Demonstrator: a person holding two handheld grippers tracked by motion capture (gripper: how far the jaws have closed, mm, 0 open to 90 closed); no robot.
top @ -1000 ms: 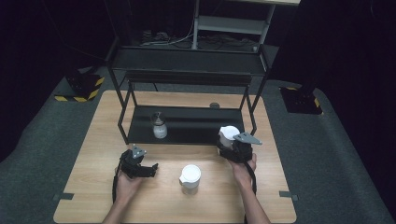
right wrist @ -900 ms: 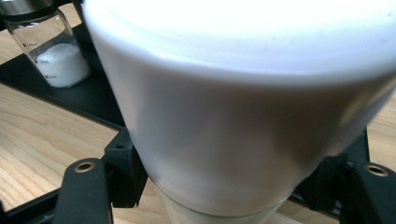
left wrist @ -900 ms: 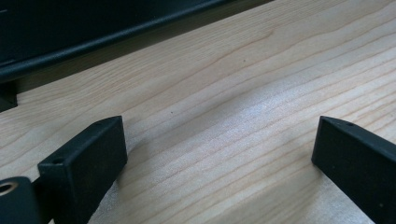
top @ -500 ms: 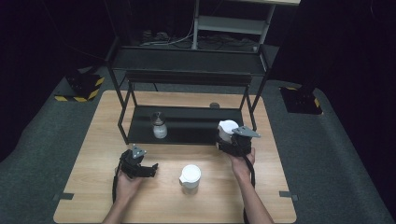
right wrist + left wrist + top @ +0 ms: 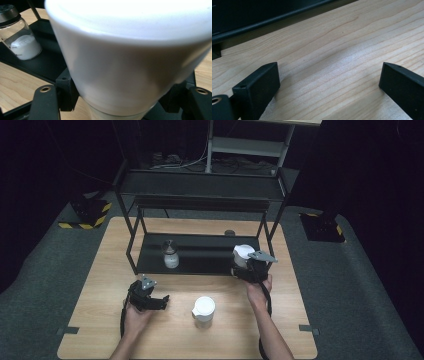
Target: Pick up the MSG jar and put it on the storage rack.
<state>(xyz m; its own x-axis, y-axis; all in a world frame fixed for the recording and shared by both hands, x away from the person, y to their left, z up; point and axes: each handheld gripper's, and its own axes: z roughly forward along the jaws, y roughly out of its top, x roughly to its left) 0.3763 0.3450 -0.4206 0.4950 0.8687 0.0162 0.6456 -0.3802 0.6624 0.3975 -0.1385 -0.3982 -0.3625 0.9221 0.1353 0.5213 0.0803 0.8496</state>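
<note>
My right gripper (image 5: 245,265) is shut on a white cup (image 5: 243,254) and holds it at the right end of the black rack's lower shelf (image 5: 200,256). Up close in the right gripper view the white cup (image 5: 125,57) sits wedged between the two black jaws. A second white cup (image 5: 203,309) stands on the wooden table (image 5: 100,270) between my hands. My left gripper (image 5: 161,302) rests low on the table at the left, jaws wide apart with nothing between them; its fingers (image 5: 259,85) frame bare wood.
A glass shaker (image 5: 170,255) with a metal lid and white powder stands on the shelf's left part, also the shaker (image 5: 17,37) in the right gripper view. The rack's upper shelf (image 5: 200,185) overhangs. A small dark disc (image 5: 229,233) lies behind the rack.
My right gripper has shifted the white cup slightly away from me toward the shelf. The left hand has stayed still.
</note>
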